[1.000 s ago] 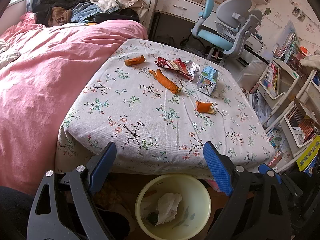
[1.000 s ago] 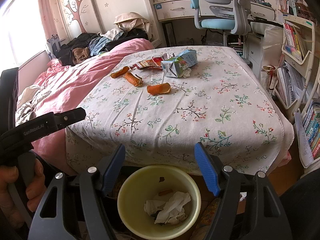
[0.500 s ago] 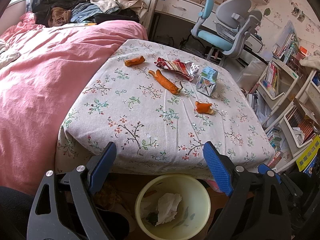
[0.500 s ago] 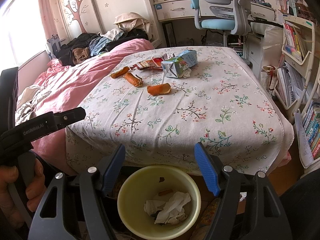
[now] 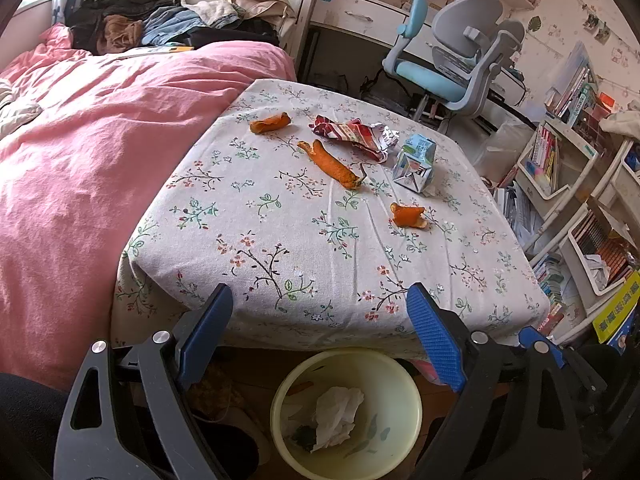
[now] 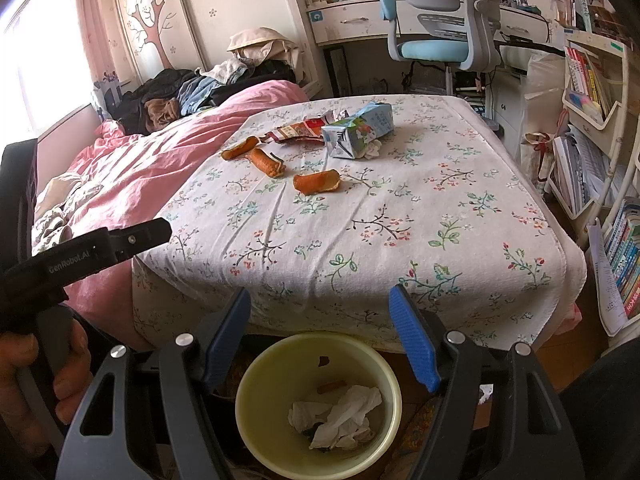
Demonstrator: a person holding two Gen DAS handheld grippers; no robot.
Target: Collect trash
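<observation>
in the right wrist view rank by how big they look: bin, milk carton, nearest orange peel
1. bin, largest, though it is nearest the camera
2. milk carton
3. nearest orange peel, smallest

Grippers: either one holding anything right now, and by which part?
Nothing held. Left gripper and right gripper both stand open and empty above the yellow bin; the trash lies untouched on the table.

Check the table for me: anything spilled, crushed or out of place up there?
Litter only: three orange peels, a torn wrapper and a crumpled carton on its side lie on the tablecloth. No spill shows. The bin below holds tissues.
</observation>
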